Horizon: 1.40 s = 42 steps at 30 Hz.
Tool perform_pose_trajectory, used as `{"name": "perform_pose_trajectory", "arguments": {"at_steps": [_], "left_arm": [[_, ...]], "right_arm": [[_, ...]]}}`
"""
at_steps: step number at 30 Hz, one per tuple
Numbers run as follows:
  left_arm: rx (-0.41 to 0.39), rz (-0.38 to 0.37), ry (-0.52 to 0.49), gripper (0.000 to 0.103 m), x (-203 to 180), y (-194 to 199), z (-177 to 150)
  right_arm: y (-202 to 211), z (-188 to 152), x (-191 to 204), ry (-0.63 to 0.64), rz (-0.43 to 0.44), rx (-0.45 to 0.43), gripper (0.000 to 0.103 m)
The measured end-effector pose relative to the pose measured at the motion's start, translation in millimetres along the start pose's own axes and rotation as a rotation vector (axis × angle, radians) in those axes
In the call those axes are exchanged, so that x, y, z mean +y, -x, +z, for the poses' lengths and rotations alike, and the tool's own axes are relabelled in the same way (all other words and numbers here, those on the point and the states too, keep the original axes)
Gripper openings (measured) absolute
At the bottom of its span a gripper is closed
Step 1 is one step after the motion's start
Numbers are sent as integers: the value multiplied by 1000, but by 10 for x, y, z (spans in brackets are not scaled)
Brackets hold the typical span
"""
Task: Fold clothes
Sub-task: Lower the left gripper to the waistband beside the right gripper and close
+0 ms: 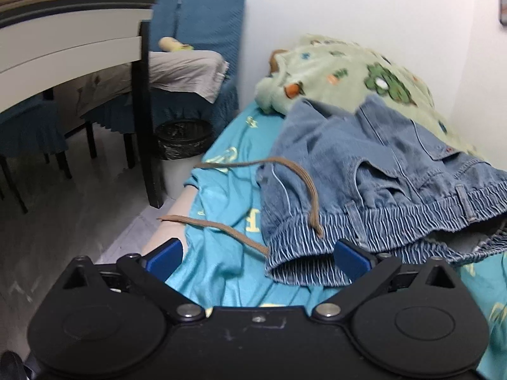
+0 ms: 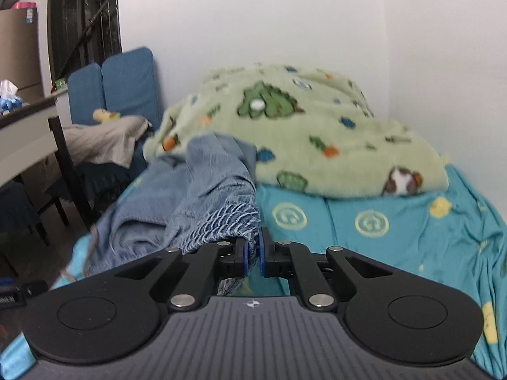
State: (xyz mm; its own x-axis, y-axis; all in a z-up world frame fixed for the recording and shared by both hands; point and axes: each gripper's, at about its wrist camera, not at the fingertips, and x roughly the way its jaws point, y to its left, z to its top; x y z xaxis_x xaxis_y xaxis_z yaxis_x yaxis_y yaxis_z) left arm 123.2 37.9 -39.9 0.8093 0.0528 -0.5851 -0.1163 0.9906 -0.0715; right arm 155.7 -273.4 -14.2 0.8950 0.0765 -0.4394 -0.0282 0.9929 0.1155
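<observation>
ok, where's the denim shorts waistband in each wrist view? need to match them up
Left wrist: the denim shorts' waistband runs across centre-right, just beyond the open left hand-held gripper.
Right wrist: the waistband is at centre, bunched and pinched by the shut right hand-held gripper.
Shared landmark: the green dinosaur blanket behind the shorts, on the teal sheet.

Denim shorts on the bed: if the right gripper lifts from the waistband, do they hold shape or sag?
Likely sag: the denim shorts already lie rumpled and draped, and the elastic waistband bunches where the right gripper pinches it. The brown drawstring lies loose and will probably dangle. Denim looks thick, so probably some weight on a one-point grip.
</observation>
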Motion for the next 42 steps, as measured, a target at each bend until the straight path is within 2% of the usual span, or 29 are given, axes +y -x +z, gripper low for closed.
{"name": "perform_pose_trajectory", "arguments": {"at_steps": [4,9,11,16,24,29,35,40,42], "left_arm": [[8,8,-60,102,-112,-79,-46],[39,28,-104,99,-203,-224,-107],[53,44,-107,94,-213,-281,-120],[69,60,-135,94,-256,-350,-166],[120,146,-328,94,-511,-720,-343],[79,204,-306,89,-483,-911,-352],[3,188,-267,76,-502,-994,-323],[-31,166,-218,73,-515,-1009,-293],[-44,157,-199,64,-521,-1015,-282]], "right_arm": [[-94,-192,-110,-40,-5,18,6],[-251,-208,-274,-152,18,37,7],[-307,-208,-277,-134,25,33,7],[-457,-222,-332,-55,13,43,7],[-520,-225,-568,-185,68,12,7],[-511,-226,-565,-193,81,-11,7],[-550,-260,-639,-227,74,1,6],[-531,-265,-655,-261,73,-8,6],[-503,-246,-637,-263,73,-22,6]]}}
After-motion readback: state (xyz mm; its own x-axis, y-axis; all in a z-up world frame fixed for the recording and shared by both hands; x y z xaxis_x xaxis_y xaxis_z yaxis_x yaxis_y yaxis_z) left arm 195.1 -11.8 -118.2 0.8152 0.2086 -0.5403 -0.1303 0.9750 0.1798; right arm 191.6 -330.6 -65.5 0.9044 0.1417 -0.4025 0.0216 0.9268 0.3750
